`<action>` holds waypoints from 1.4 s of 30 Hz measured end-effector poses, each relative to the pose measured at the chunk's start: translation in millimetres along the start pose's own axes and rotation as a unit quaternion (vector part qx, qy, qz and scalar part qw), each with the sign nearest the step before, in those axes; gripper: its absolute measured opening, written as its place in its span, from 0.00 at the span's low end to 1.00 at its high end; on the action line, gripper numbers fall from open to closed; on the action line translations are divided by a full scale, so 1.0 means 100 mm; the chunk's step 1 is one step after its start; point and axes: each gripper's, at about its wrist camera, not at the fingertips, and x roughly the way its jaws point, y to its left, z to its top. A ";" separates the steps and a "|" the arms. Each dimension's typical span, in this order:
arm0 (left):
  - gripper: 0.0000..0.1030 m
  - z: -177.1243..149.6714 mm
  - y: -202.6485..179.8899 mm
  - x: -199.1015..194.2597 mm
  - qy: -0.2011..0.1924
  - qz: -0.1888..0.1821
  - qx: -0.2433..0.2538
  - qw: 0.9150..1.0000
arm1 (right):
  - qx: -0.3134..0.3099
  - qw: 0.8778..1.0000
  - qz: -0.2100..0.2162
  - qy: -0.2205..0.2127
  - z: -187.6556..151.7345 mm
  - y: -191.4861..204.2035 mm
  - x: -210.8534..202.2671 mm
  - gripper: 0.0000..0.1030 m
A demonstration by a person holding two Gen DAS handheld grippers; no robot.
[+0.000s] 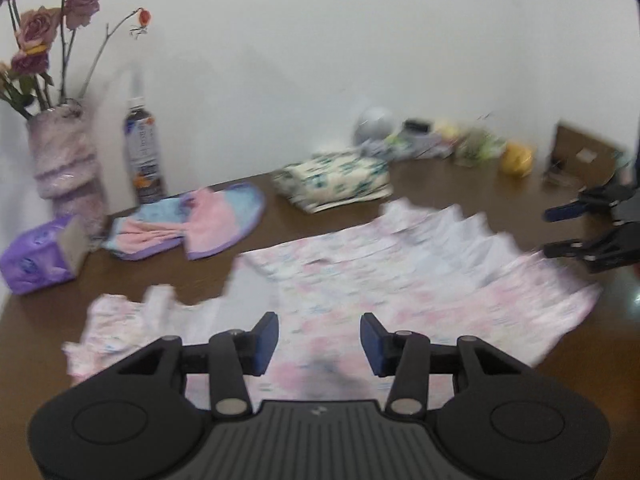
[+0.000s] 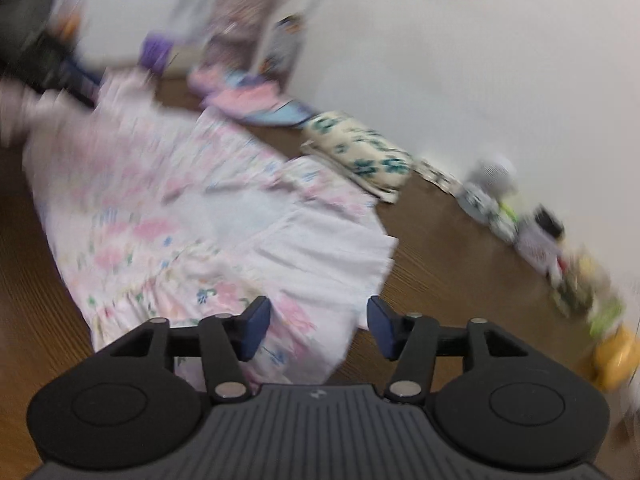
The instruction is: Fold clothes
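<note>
A pale pink floral dress (image 1: 400, 280) lies spread flat on the brown wooden table (image 1: 500, 196), its white-lined hem toward the right. My left gripper (image 1: 319, 344) hovers open over the dress's near edge, nothing between its blue pads. In the left wrist view my right gripper (image 1: 560, 228) stands open at the dress's right end. In the right wrist view the dress (image 2: 168, 208) fills the left half, and my right gripper (image 2: 318, 328) is open above its hem corner, holding nothing.
Along the wall stand a vase of dried roses (image 1: 66, 152), a bottle (image 1: 144, 152), a purple tissue pack (image 1: 40, 256), a pink-blue folded garment (image 1: 192, 224), a folded green-print cloth (image 1: 336, 180), small clutter and a yellow object (image 1: 518, 160).
</note>
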 end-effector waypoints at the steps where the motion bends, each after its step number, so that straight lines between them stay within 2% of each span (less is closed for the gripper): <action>1: 0.42 -0.01 -0.07 -0.01 0.000 -0.016 0.002 1.000 | 0.027 1.000 -0.005 -0.009 -0.02 -0.08 -0.08 0.62; 2: 0.42 -0.03 -0.15 0.01 0.005 -0.031 0.010 0.999 | 0.055 0.998 -0.011 -0.018 -0.04 -0.16 -0.16 0.64; 4: 0.42 -0.08 -0.31 0.08 0.020 -0.047 0.021 0.998 | 0.107 0.993 -0.034 -0.027 -0.07 -0.24 -0.27 0.64; 5: 0.42 -0.10 -0.39 0.13 0.029 -0.053 0.026 0.998 | 0.133 0.990 -0.031 -0.036 -0.07 -0.24 -0.32 0.63; 7: 0.42 -0.15 -0.47 0.22 0.041 -0.054 0.027 0.997 | 0.156 0.985 0.018 -0.066 -0.01 -0.09 -0.41 0.56; 11: 0.39 -0.27 -0.39 0.29 0.050 -0.036 -0.004 0.998 | 0.105 0.987 0.088 -0.081 0.19 0.50 -0.41 0.50; 14: 0.39 -0.35 -0.22 0.32 0.056 -0.029 -0.035 0.997 | 0.081 0.987 0.126 -0.060 0.25 0.86 -0.22 0.49; 17: 0.37 -0.41 -0.01 0.31 0.051 -0.023 -0.060 0.997 | 0.079 0.990 0.113 -0.015 0.19 1.02 0.04 0.45; 21: 0.37 -0.44 0.14 0.24 0.049 0.002 -0.074 0.996 | 0.101 0.989 0.104 0.011 0.08 0.89 0.19 0.43; 23: 0.37 -0.44 0.12 0.16 0.038 0.000 -0.070 0.997 | 0.107 0.988 0.112 0.008 0.03 0.82 0.19 0.43; 26: 0.37 -0.39 -0.08 0.03 0.008 -0.040 -0.036 0.999 | 0.101 0.989 0.111 0.005 0.01 0.83 0.17 0.43; 29: 0.37 -0.37 -0.34 0.07 0.014 -0.065 0.009 0.998 | 0.083 0.989 0.123 -0.027 0.06 0.96 0.03 0.43; 31: 0.37 -0.41 -0.48 0.16 0.028 -0.061 0.030 0.997 | 0.066 0.988 0.131 -0.039 0.15 1.09 -0.01 0.44; 34: 0.36 -0.49 -0.54 0.27 0.043 -0.041 0.030 0.998 | 0.056 0.989 0.130 -0.032 0.21 1.30 0.02 0.44; 38: 0.36 -0.57 -0.56 0.25 0.036 -0.024 0.033 0.999 | 0.072 0.990 0.118 -0.010 0.17 1.41 0.08 0.43; 42: 0.36 -0.58 -0.53 0.26 0.034 -0.025 0.028 0.999 | 0.076 0.991 0.112 -0.009 0.10 1.41 0.05 0.43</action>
